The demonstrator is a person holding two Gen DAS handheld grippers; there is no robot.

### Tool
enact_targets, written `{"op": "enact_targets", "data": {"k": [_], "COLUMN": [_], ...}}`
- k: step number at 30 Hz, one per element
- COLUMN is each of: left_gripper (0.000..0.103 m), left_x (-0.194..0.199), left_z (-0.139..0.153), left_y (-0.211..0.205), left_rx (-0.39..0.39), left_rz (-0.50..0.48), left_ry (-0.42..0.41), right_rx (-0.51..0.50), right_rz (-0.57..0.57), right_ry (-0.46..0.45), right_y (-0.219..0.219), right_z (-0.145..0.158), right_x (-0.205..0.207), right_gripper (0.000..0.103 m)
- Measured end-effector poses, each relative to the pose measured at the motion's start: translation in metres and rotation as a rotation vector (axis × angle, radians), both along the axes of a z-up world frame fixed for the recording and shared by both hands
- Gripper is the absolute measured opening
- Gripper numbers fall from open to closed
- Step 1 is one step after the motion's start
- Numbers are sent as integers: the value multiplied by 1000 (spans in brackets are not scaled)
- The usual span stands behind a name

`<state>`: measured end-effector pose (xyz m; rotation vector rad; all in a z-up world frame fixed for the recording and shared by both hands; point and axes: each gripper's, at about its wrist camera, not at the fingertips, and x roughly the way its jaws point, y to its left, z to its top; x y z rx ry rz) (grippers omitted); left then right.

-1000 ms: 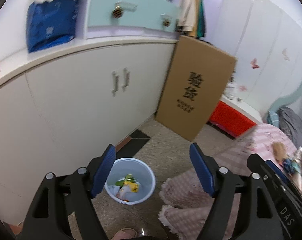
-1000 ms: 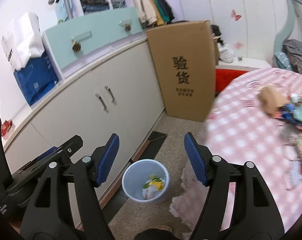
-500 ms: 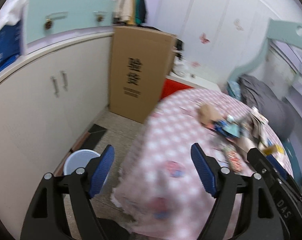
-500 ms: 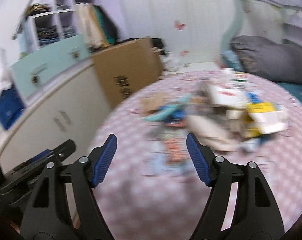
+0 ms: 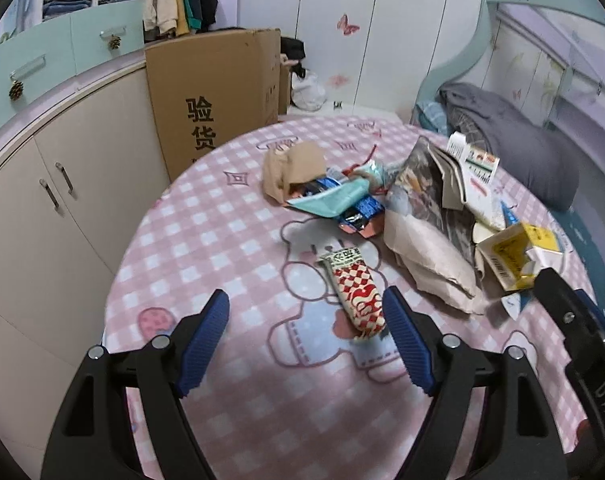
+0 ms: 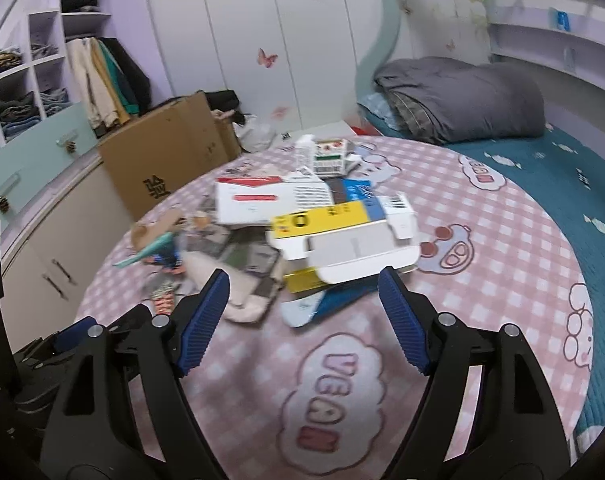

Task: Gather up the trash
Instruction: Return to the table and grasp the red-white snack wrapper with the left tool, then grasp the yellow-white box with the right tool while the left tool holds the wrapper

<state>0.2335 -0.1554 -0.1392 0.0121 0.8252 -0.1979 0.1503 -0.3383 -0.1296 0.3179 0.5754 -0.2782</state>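
A heap of trash lies on the round table under a pink checked cloth (image 5: pixel 222 240). In the left wrist view I see a red-and-white snack wrapper (image 5: pixel 356 292), a crumpled brown paper bag (image 5: pixel 292 168), a teal wrapper (image 5: pixel 330 200), torn paper (image 5: pixel 430 256) and a yellow box (image 5: pixel 510 256). My left gripper (image 5: pixel 306 304) hovers open over the cloth, and the snack wrapper lies just beyond its right finger. In the right wrist view my right gripper (image 6: pixel 302 284) hangs in front of a flattened yellow-and-white carton (image 6: pixel 342 232). Its jaws are opening, with nothing between them.
A tall cardboard box (image 5: pixel 210 100) stands behind the table, next to the cream cabinets (image 5: pixel 42 220). A bed with a grey blanket (image 6: pixel 462 100) and a teal cover lies to the right. A wardrobe fills the back wall.
Both views have swung from the blue bin on the floor by the cabinets across to the table top with the trash. The right jaws stand slightly wider.
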Motion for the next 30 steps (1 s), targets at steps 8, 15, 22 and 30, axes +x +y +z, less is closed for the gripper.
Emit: {"op": "enact_targets", "data": {"k": [8,15,22,30], "left_gripper": [62,19,10,10], "left_x": [21,24,21,-5], "left_z": [-14,-13,-4,18], "left_y": [-14,-16,16,44], "left_rx": [55,103,-23,-89], "left_rz": [-7,-41,-13,13], "left_ry": [54,39,14,-54], "right_rx": [-198,-313,-241,-174], "right_rz": [-41,-91,-79,-51], "right_ry": [141,217,146,50], "right_y": [6,6,-5,-2], "right_z": [-3,-9,-1,18], "right_x": [46,69,44,8], "right_gripper": [79,71,21,12]}}
